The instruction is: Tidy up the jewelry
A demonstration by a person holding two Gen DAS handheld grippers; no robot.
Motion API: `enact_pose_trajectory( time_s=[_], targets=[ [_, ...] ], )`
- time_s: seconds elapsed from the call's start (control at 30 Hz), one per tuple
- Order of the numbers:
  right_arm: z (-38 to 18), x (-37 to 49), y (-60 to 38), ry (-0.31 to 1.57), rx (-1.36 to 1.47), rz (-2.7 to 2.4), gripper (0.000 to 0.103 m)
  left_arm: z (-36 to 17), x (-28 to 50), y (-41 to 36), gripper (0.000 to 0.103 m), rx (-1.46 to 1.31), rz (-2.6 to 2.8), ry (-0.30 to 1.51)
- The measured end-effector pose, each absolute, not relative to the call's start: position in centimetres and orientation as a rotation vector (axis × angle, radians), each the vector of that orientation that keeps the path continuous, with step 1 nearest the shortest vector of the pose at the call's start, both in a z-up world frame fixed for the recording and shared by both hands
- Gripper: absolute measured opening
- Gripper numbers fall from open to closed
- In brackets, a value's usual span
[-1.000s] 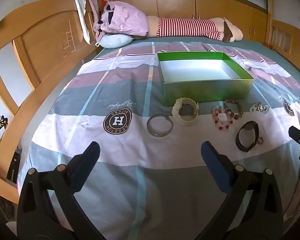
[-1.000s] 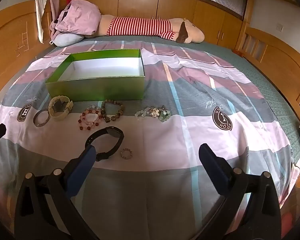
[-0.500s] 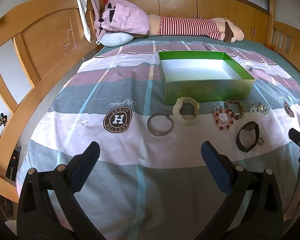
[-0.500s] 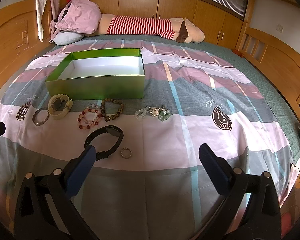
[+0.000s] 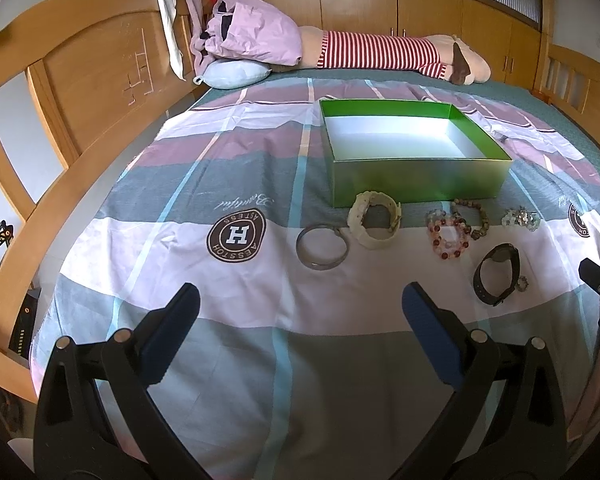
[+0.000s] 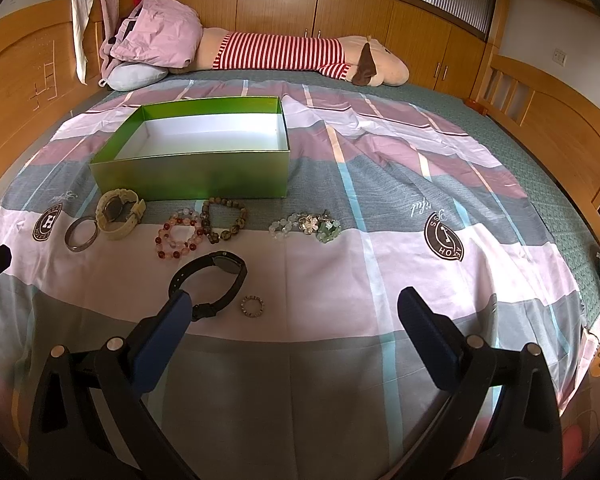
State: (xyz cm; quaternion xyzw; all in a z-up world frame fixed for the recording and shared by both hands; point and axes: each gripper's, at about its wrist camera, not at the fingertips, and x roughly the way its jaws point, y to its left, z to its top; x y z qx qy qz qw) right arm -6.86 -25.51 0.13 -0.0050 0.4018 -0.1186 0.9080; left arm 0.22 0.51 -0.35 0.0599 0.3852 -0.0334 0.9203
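An open green box [image 5: 416, 178] [image 6: 196, 174] with a white inside stands on the bed, nothing in it. In front of it lie a metal bangle [image 5: 322, 246] [image 6: 82, 234], a cream watch [image 5: 374, 220] [image 6: 118, 212], a pink bead bracelet [image 5: 448, 236] [image 6: 178, 238], a brown bead bracelet [image 5: 472, 216] [image 6: 224, 218], a pale green bracelet [image 5: 520, 218] [image 6: 306, 226], a black watch [image 5: 496, 276] [image 6: 212, 282] and a small ring [image 5: 522, 283] [image 6: 253, 306]. My left gripper [image 5: 300, 308] hangs open, short of the bangle. My right gripper [image 6: 294, 308] is open, its left finger beside the black watch.
A plaid bedsheet [image 5: 236, 280] covers the bed. A long striped plush toy [image 6: 300, 54] and a pink jacket [image 5: 256, 40] on a pillow lie at the far side. A wooden headboard [image 5: 80, 92] runs along the left, a wooden footboard [image 6: 560, 128] on the right.
Both grippers have drifted slightly, so the jewelry sits a little differently in each view. The jaws stay open and no item has moved.
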Motion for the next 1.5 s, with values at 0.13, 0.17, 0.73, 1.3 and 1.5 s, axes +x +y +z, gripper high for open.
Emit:
enact_pose_trajectory(
  time_s=[0.13, 0.17, 0.73, 1.3, 1.5],
  targets=[
    [0.15, -6.88, -25.56, 0.826, -0.009, -0.243, 0.102, -0.35, 0.34, 0.49, 0.101, 0.123, -0.068, 0.790],
    [0.16, -6.88, -25.55, 0.827, -0.010, -0.244, 0.102, -0.37, 0.34, 0.50, 0.101, 0.123, -0.068, 0.791],
    [0.38, -6.96, -25.48, 0.826, -0.007, -0.246, 0.102, -0.65, 0.38, 0.47, 0.101, 0.122, -0.068, 0.801],
    [0.28, -7.04, -25.42, 0.827, -0.008, -0.242, 0.102, -0.82, 0.35, 0.59, 0.101, 0.123, -0.072, 0.806],
    [0.27, -7.04, -25.43, 0.828, -0.008, -0.242, 0.102, -0.78, 0.41, 0.32, 0.101, 0.128, -0.082, 0.807]
  ],
)
